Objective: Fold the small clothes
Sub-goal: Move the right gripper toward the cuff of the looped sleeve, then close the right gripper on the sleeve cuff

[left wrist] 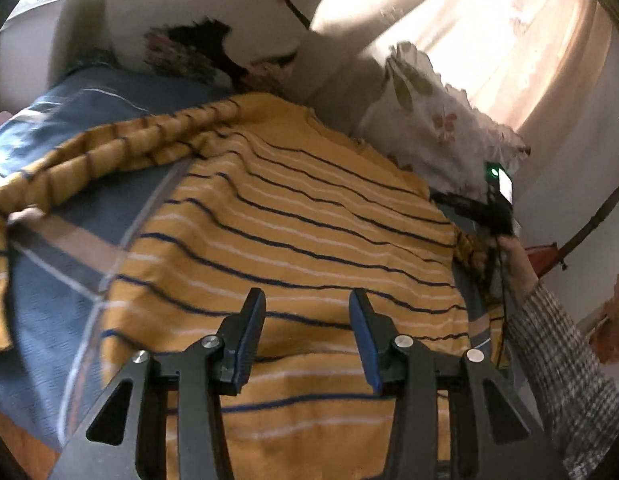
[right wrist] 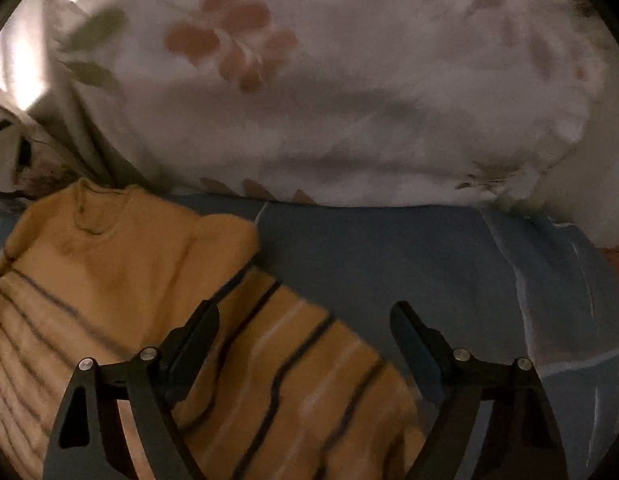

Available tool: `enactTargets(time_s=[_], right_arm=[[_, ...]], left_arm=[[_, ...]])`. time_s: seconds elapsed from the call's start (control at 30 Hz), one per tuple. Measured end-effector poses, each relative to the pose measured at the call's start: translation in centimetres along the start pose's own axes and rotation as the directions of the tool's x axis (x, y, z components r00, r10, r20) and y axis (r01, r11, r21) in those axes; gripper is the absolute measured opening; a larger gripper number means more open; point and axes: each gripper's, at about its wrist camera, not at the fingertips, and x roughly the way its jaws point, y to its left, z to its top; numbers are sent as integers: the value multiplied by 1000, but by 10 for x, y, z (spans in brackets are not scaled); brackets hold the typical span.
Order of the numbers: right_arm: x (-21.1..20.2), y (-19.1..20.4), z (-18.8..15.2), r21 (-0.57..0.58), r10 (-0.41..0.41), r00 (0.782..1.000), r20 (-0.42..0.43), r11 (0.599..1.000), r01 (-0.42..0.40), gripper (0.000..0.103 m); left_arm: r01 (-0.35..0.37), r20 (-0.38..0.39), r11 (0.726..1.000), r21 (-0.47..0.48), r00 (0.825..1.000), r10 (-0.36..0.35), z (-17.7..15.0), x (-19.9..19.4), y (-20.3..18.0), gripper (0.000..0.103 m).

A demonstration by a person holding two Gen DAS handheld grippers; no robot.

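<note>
A small mustard-yellow sweater [left wrist: 309,232] with navy and white stripes lies spread on a blue bedspread [left wrist: 49,296]. Its left sleeve [left wrist: 109,156] stretches across to the left. My left gripper [left wrist: 307,300] is open and empty, hovering over the sweater's lower hem. In the right wrist view, my right gripper [right wrist: 305,316] is open and empty above the sweater's right sleeve [right wrist: 293,364], near the shoulder and collar [right wrist: 97,216]. The right gripper also shows in the left wrist view [left wrist: 485,208], held by a hand in a checked sleeve.
White floral pillows [left wrist: 441,128] [right wrist: 329,100] lie at the head of the bed, just beyond the sweater. The blue bedspread [right wrist: 429,264] extends to the right of the sleeve. A curtain [left wrist: 509,40] hangs behind.
</note>
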Motion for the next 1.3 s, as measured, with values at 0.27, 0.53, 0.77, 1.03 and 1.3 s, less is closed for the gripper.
enactTargets(time_s=[0.27, 0.53, 0.77, 1.03, 1.3], right_arm=[[8, 4, 11, 27, 162, 987, 5, 986, -162, 13], [26, 19, 43, -79, -315, 940, 132, 942, 327, 0], [-47, -31, 15, 133, 5, 996, 89, 991, -17, 11], [-147, -56, -125, 179, 73, 997, 21, 981, -75, 65], [-200, 25, -239, -116, 97, 993, 73, 989, -88, 70]], left_arm=[[-26, -47, 1000, -2, 999, 26, 16, 38, -4, 42], [-48, -56, 998, -44, 997, 46, 21, 51, 1, 42], [-68, -23, 996, -54, 998, 67, 21, 36, 9, 43], [-33, -8, 995, -92, 999, 33, 7, 22, 20, 45], [9, -13, 994, -109, 1000, -11, -8, 12, 17, 45]])
